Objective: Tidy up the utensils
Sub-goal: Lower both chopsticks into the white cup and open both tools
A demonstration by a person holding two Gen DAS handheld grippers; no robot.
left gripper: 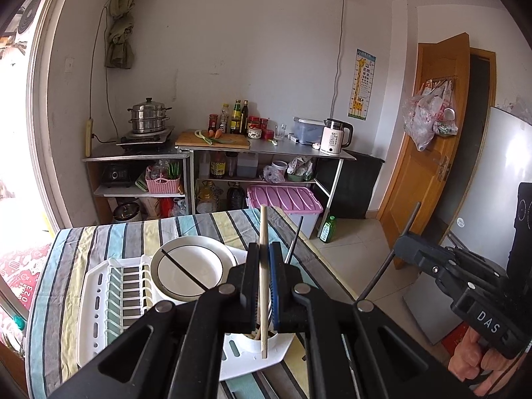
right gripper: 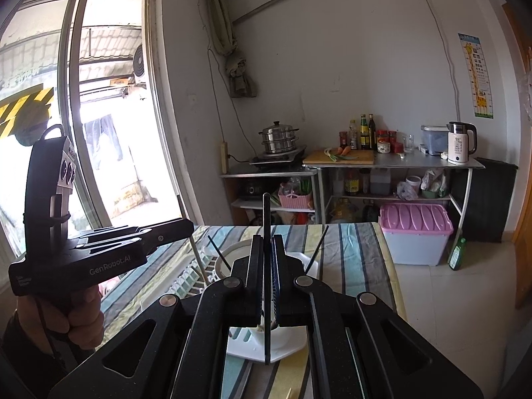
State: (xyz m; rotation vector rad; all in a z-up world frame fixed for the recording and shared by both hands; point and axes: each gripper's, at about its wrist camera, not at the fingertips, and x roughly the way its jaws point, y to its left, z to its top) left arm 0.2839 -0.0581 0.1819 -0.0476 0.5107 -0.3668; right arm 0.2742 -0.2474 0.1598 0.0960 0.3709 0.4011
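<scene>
Left gripper (left gripper: 264,252): clamped on a wooden chopstick (left gripper: 263,266), held upright.
Right gripper (right gripper: 267,249): clamped on a black chopstick (right gripper: 267,232).
Below both: white utensil cup (left gripper: 269,340) on the dish rack (left gripper: 109,299).

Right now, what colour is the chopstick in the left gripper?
Light wood chopstick, clearest in the left wrist view.
</scene>
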